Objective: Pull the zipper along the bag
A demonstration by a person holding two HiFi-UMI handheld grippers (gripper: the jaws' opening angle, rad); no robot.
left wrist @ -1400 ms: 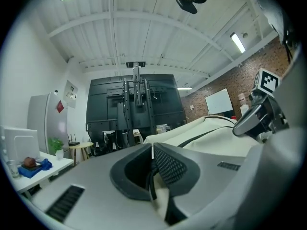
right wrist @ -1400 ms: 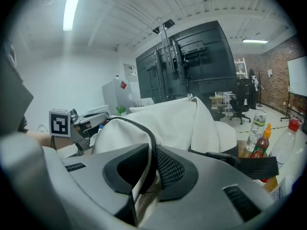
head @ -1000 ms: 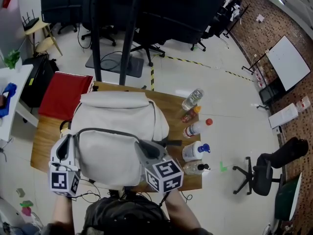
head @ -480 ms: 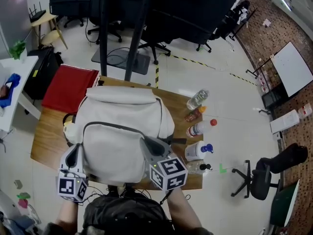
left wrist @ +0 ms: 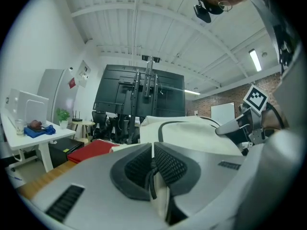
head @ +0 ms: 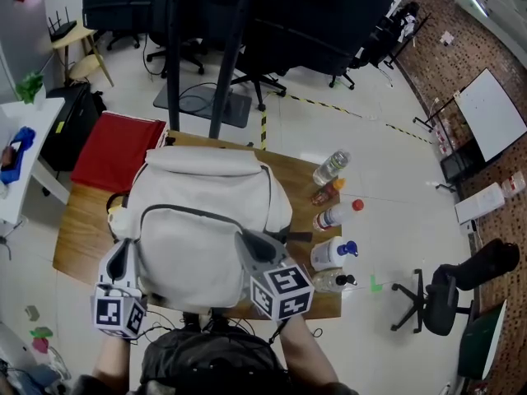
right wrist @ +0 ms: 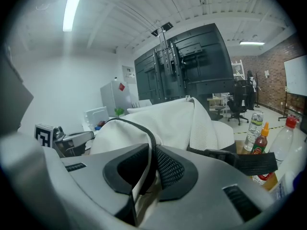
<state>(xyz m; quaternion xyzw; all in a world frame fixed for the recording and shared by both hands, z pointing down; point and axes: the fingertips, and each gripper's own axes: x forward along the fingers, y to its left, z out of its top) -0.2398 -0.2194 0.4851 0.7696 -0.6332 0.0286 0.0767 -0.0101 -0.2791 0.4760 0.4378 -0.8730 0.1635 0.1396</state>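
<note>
Firmly, left claw pinches the zipper; right claw clamps the bag.

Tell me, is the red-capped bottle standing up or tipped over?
Standing up. In the right gripper view the red-capped bottle rises straight, cap on top, beside the upright sauce bottle.

The off-white fabric backpack bears a dark grey zipper as a thin curved line. The brown wooden table shows a warm grain. The left gripper and right gripper are pale grey with black ribbed pads (a fine grid texture), their cubes white with black square markers. The flat red slab is plain. The white plastic bottle has a red cap, the white pump bottle a blue top. The floor tape is striped yellow and black.
</note>
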